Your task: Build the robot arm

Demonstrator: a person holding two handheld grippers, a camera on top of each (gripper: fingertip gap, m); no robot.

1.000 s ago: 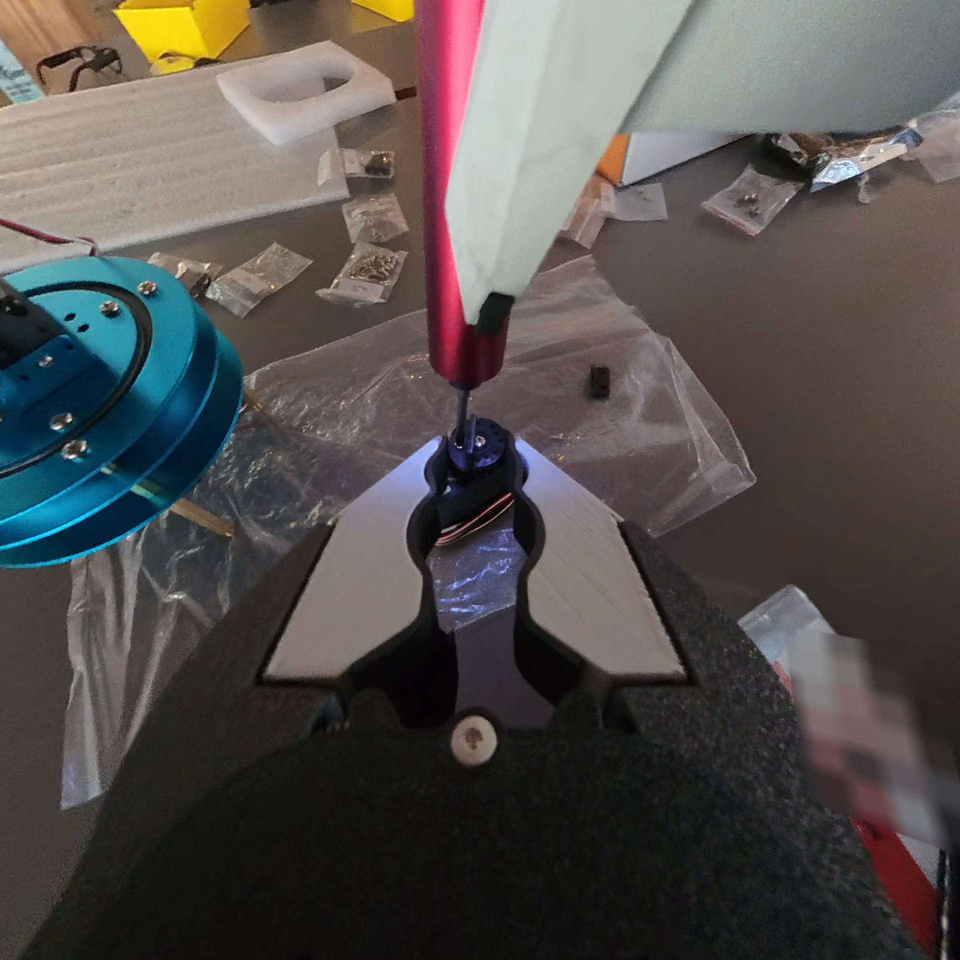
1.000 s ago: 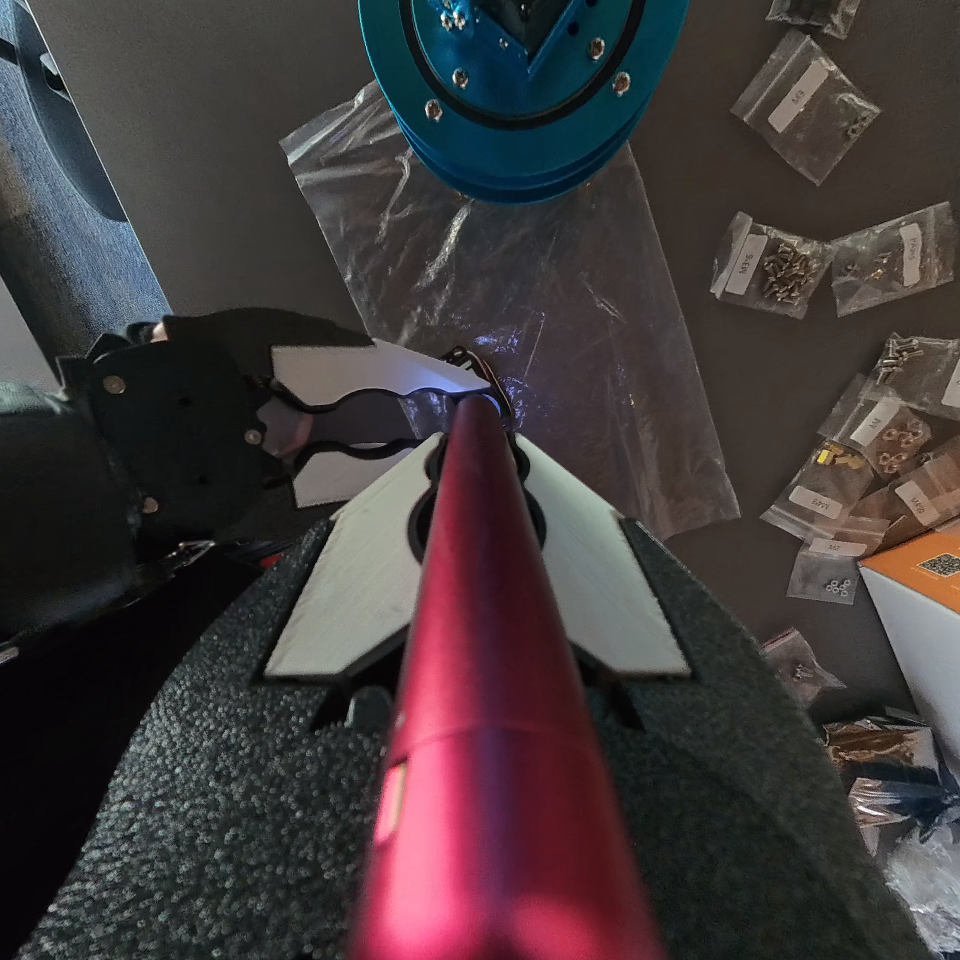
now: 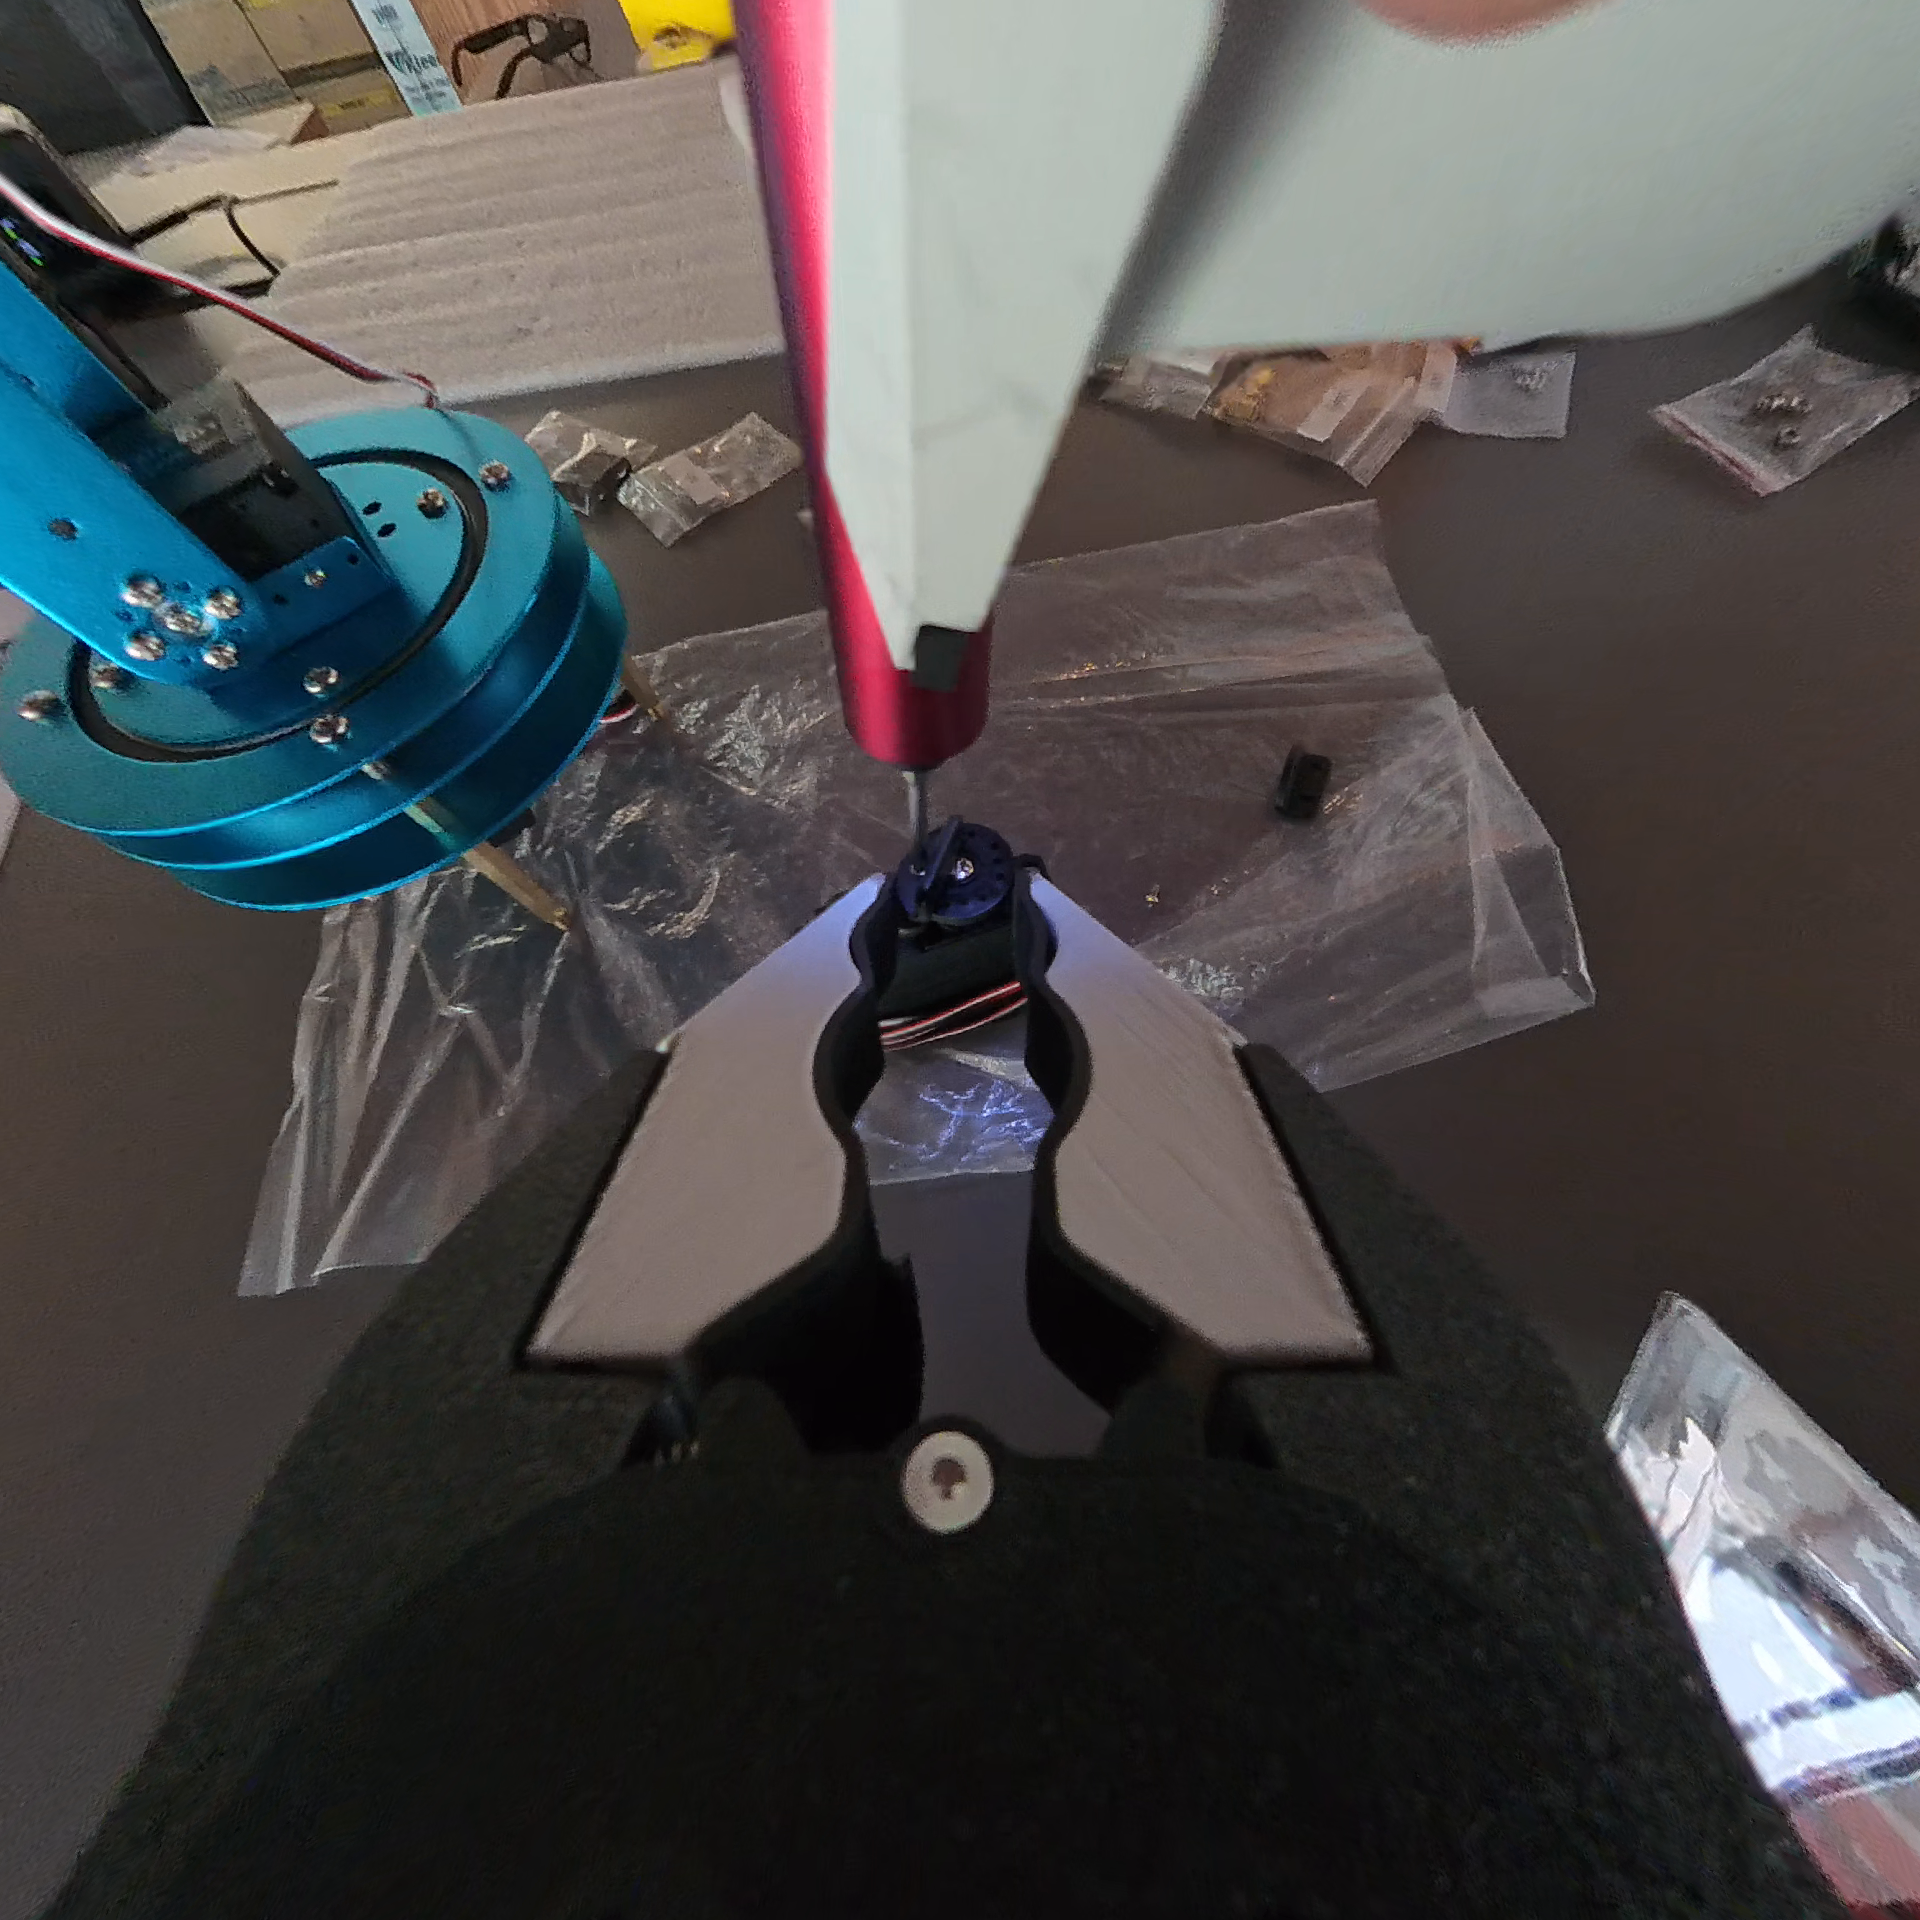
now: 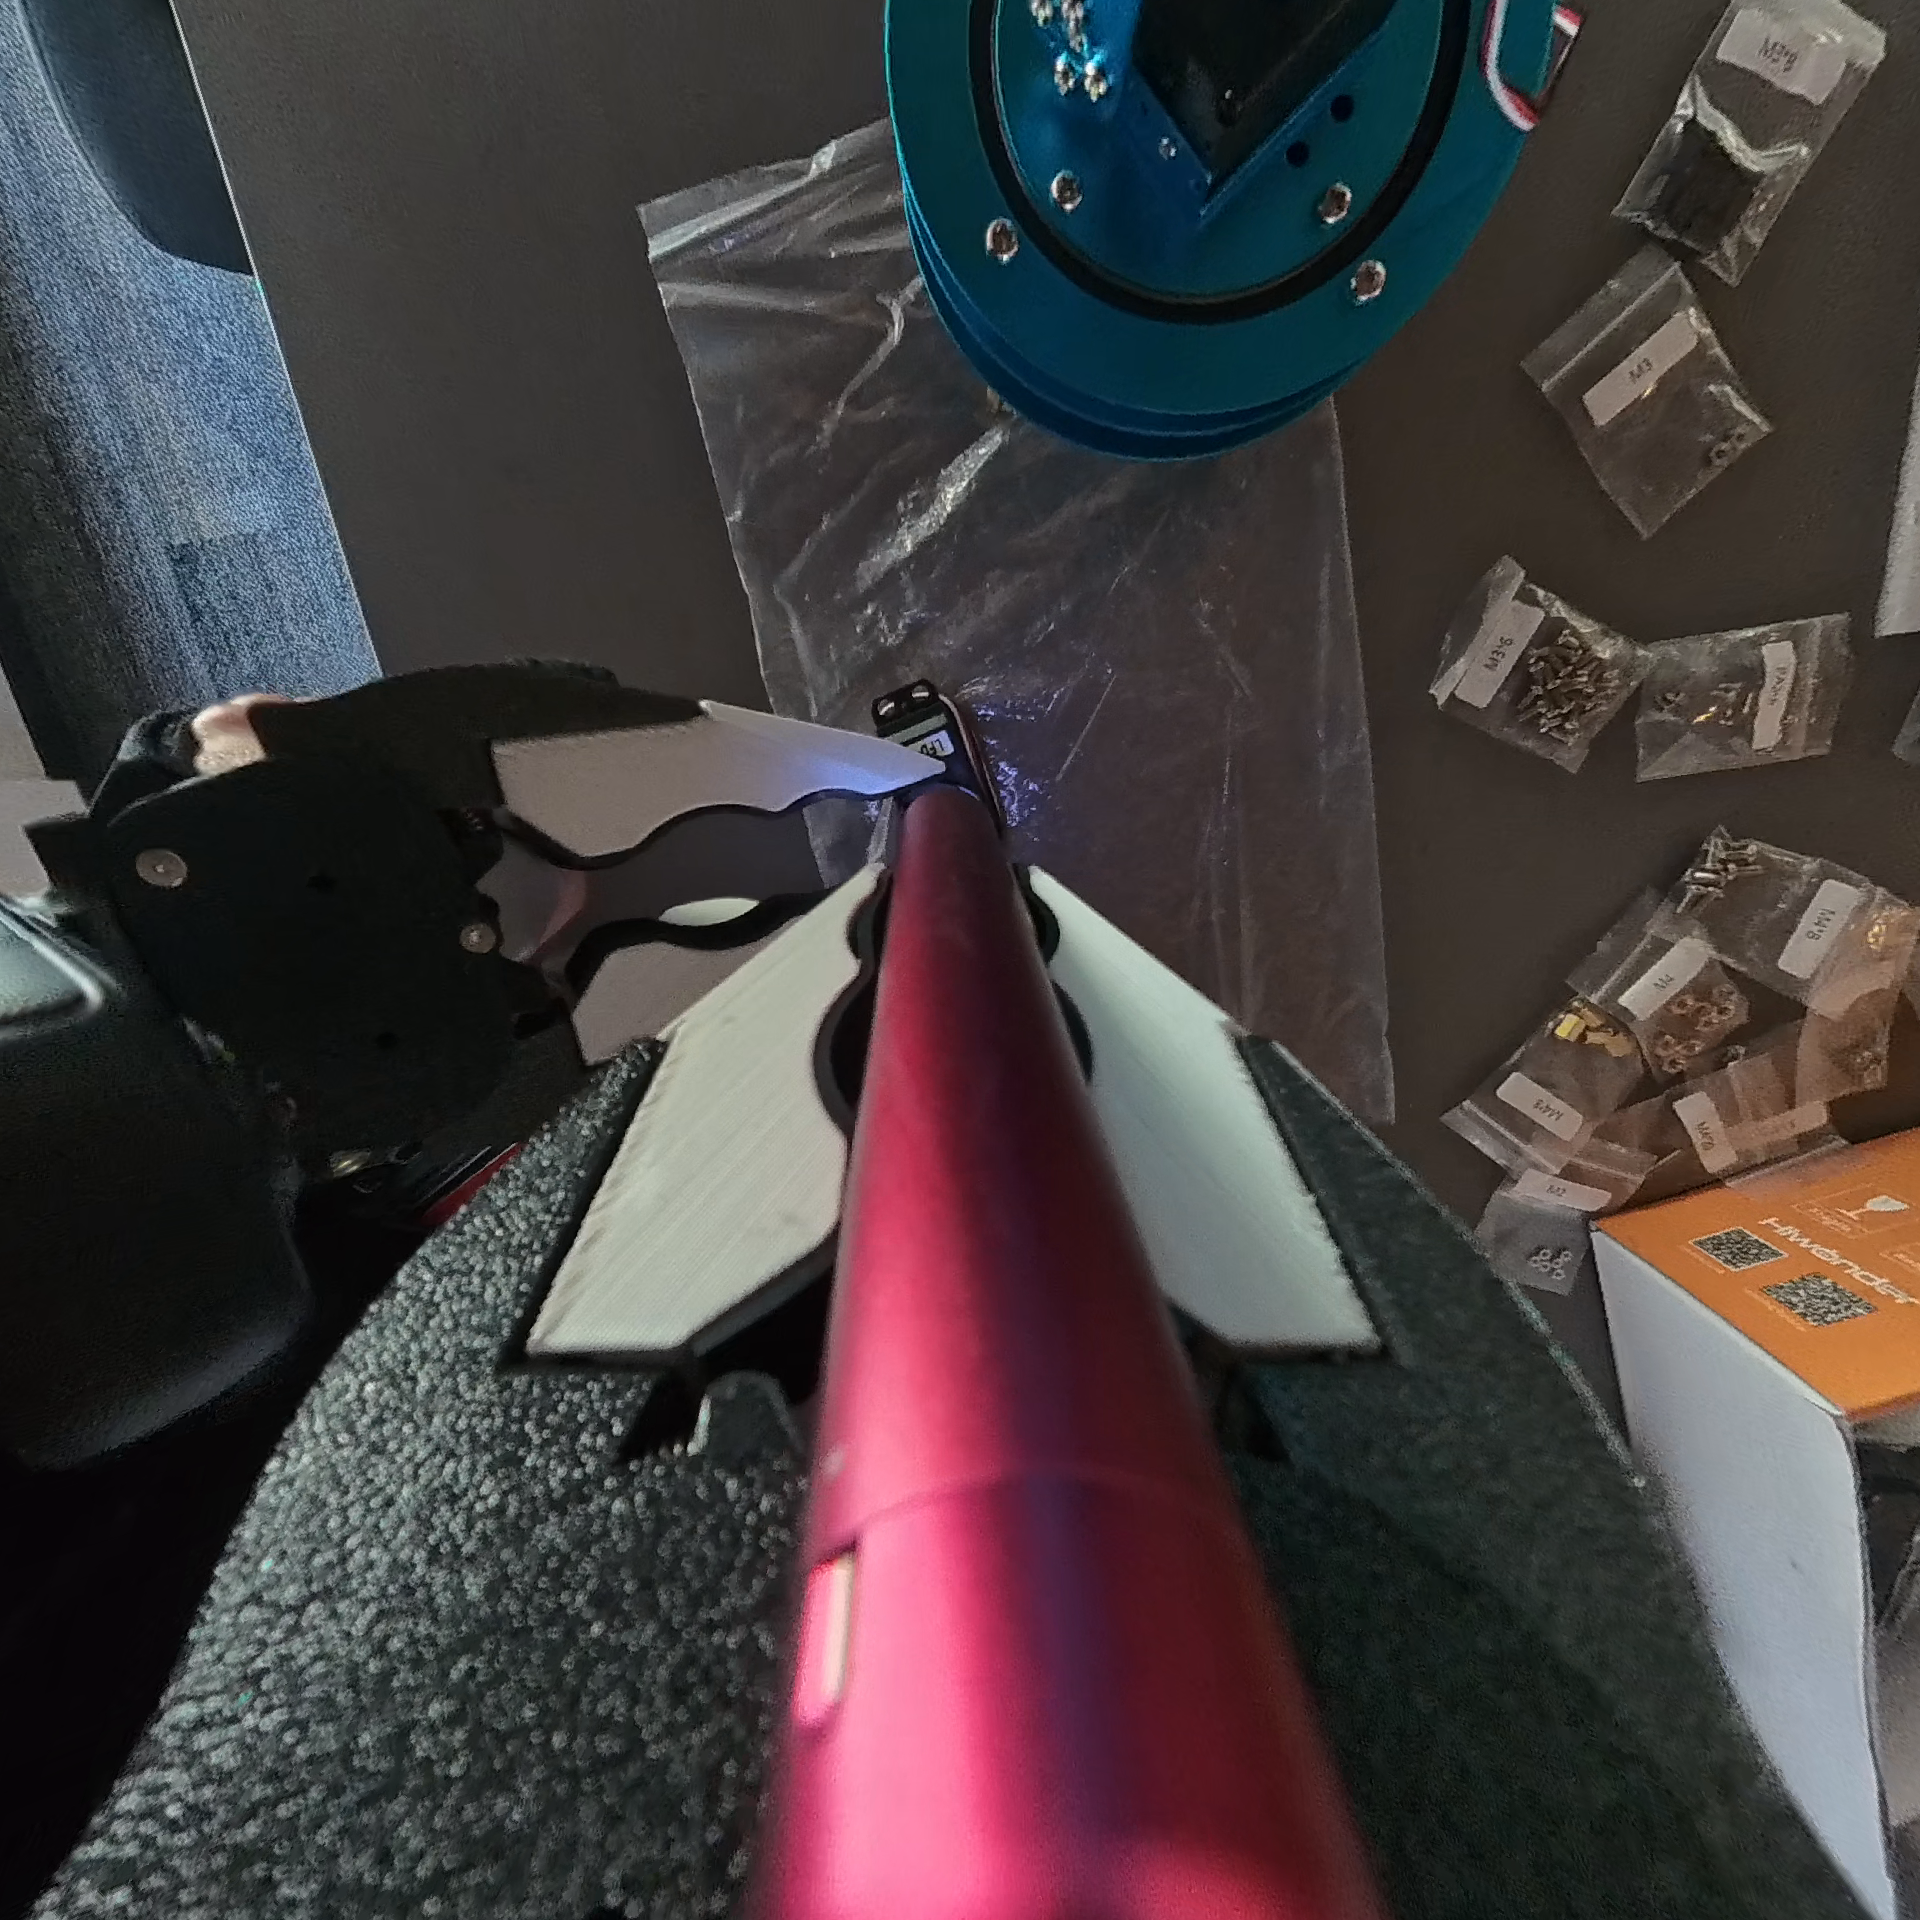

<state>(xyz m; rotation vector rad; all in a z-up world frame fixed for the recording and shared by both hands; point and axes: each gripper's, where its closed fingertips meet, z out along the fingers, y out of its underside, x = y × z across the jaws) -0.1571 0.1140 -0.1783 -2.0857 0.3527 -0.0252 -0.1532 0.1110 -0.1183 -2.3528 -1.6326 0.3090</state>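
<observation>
Low in the centre of the left wrist view, the left gripper (image 3: 951,914) pinches a small black servo motor with a dark blue round horn on top (image 3: 951,883) between its two pale grey fingertips, the red, white and black wires of the servo showing just behind the tips. Down from the top of that frame comes one slim magenta metal electric screwdriver (image 3: 883,582), its thin bit touching the top of the horn. The right gripper (image 4: 940,831), seen lengthwise in the right wrist view, is clamped around that screwdriver, whose barrel fills the middle of the frame between the two white finger plates (image 4: 717,1122). The servo is held over one crumpled clear plastic bag (image 3: 1299,727) spread flat on the dark brown table (image 3: 1714,831). A single small black block (image 3: 1302,779) lies on the bag, right of centre. At the left of the left wrist view stands one turquoise metal round base of stacked discs on brass standoffs (image 3: 312,748), its edge over the bag's corner, with a turquoise bracket rising from it. Small clear zip bags of screws (image 4: 1538,675) lie scattered along the right side of the right wrist view, at least nine countable there, and one orange-and-white cardboard box (image 4: 1745,1382) sits in the lower right corner.
</observation>
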